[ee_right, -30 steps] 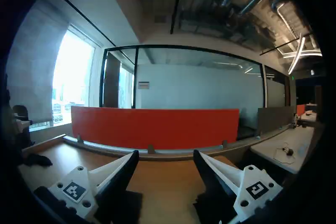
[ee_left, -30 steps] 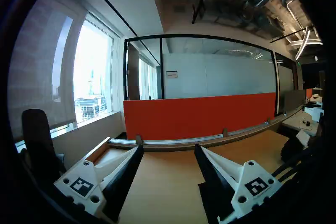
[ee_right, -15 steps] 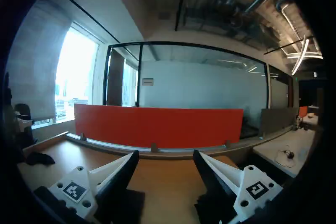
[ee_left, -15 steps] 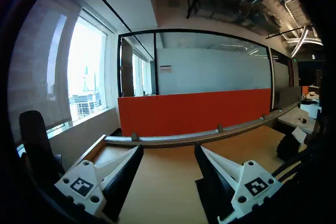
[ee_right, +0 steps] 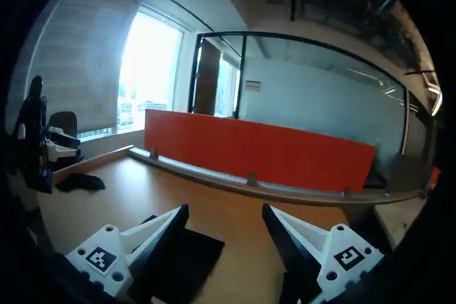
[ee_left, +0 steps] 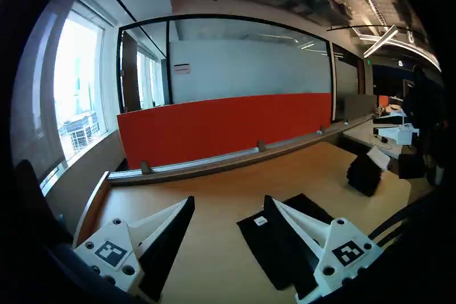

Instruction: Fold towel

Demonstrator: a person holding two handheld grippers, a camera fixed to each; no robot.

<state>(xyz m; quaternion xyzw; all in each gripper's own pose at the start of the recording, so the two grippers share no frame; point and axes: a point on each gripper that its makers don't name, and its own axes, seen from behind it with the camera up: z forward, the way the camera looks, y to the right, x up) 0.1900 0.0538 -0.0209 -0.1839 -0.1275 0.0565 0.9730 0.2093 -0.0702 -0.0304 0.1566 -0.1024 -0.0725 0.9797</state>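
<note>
Beneath both spread jaws, a flat black towel (ee_left: 255,244) lies on smooth wooden desk (ee_left: 216,190).

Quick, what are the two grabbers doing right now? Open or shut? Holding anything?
Left gripper: open, fingers apart, holding nothing.
Right gripper: open, fingers apart, holding nothing.

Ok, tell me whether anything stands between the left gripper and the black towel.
Nothing visible does. The black towel lies flat on the wooden desk just ahead of and below the open left gripper, with bare desktop beside it.
</note>
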